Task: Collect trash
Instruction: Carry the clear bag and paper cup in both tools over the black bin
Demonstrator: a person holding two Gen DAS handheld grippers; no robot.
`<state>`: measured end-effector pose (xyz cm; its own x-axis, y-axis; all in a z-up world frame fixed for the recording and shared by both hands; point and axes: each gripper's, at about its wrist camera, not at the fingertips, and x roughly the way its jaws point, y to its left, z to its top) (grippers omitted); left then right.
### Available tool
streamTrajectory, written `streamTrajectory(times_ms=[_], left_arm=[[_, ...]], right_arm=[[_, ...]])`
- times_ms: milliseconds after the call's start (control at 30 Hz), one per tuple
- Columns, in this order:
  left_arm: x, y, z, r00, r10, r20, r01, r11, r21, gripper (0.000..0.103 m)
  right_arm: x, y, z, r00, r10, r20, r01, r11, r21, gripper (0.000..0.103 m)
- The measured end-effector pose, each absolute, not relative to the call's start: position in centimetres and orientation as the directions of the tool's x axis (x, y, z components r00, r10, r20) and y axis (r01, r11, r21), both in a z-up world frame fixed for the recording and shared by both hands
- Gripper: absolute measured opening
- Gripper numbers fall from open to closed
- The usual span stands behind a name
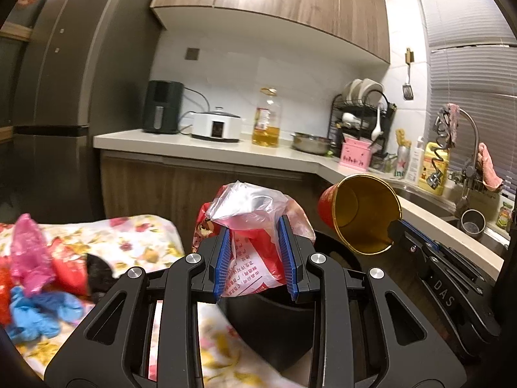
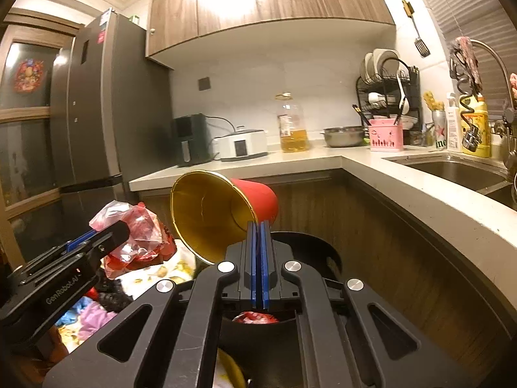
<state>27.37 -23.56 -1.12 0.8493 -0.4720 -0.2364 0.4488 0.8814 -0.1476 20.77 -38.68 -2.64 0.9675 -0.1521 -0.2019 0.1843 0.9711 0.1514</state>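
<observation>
My left gripper (image 1: 255, 226) is shut on a crumpled red and clear plastic bag (image 1: 248, 213), held in the air above a black trash bin (image 1: 274, 320). The bag also shows in the right wrist view (image 2: 135, 229). My right gripper (image 2: 258, 226) is shut on the rim of a red paper cup with a gold inside (image 2: 219, 207), tipped on its side over the black trash bin (image 2: 310, 245). The cup also shows in the left wrist view (image 1: 358, 213). Red trash (image 2: 255, 317) lies inside the bin.
A floral-cloth table (image 1: 106, 236) at left holds pink, red and blue bags and gloves (image 1: 35, 278). A counter (image 1: 206, 145) behind carries an air fryer, cooker, oil bottle (image 1: 266, 119) and dish rack. A sink (image 2: 458, 168) is at right, a fridge (image 2: 106, 103) at left.
</observation>
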Motion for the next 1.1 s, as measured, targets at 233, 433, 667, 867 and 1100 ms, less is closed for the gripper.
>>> streamTrajectory(times_ms=[233, 433, 667, 867, 1100], left_arm=[[29.4, -26.3, -2.1, 0.829, -0.498, -0.254, 0.476, 0.867, -0.144, 0.028], [30.6, -27.8, -3.1, 0.815, -0.512, -0.273, 0.49, 0.859, -0.15, 0.028], [31.8, -29.0, -3.9, 0.803, -0.522, -0.288, 0.498, 0.853, -0.156, 0.029], [32.6, -29.5, -4.5, 0.793, -0.53, -0.3, 0.504, 0.848, -0.166, 0.03], [33.5, -30.1, -5.3, 0.775, -0.543, -0.322, 0.514, 0.839, -0.178, 0.04]], right_arm=[[21.9, -40.2, -3.2, 0.962, -0.168, -0.214, 0.204, 0.965, 0.163, 0.004], [22.9, -41.3, -3.7, 0.958, -0.169, -0.23, 0.211, 0.962, 0.175, 0.004], [23.9, -42.0, -4.4, 0.954, -0.164, -0.249, 0.214, 0.958, 0.189, 0.004], [24.9, -42.3, -4.9, 0.952, -0.146, -0.27, 0.204, 0.958, 0.203, 0.004], [26.1, -42.6, -5.8, 0.946, -0.107, -0.306, 0.179, 0.959, 0.219, 0.004]])
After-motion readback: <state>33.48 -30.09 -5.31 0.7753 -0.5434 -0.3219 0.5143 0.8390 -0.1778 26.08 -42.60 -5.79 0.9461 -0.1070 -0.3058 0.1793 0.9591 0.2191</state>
